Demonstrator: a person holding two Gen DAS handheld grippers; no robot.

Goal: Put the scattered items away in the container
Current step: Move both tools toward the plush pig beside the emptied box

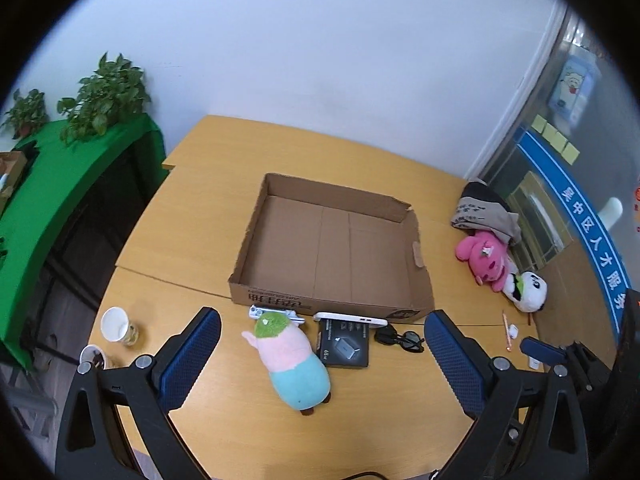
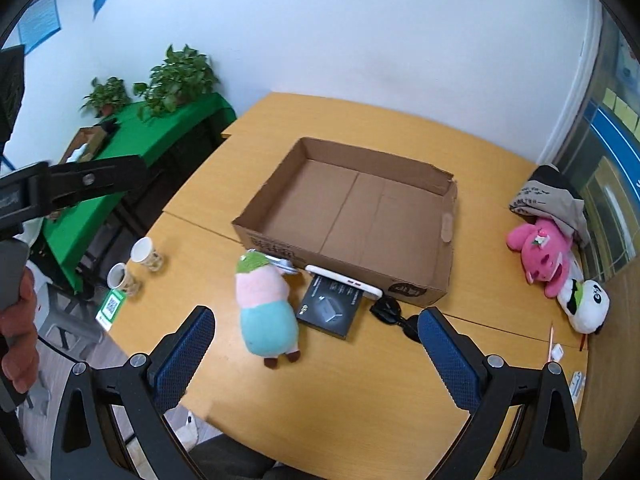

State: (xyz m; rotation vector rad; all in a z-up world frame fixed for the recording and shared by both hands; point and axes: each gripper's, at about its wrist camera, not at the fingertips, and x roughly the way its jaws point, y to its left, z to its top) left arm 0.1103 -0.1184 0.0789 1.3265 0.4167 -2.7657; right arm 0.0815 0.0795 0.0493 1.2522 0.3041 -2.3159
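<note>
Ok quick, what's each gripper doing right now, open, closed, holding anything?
Left gripper: open, holding nothing.
Right gripper: open, holding nothing.

Box point(image 1: 332, 256): matt brown corrugated cardboard, torn rim. Table point(image 1: 224, 432): smooth wood-look top, slight sheen. Plush point(image 1: 290, 364): soft fuzzy cloth. Sunglasses point(image 1: 402, 340): glossy black plastic. Pads point(image 1: 460, 364): blue, textured, dotted. Cups point(image 1: 118, 325): paper.
</note>
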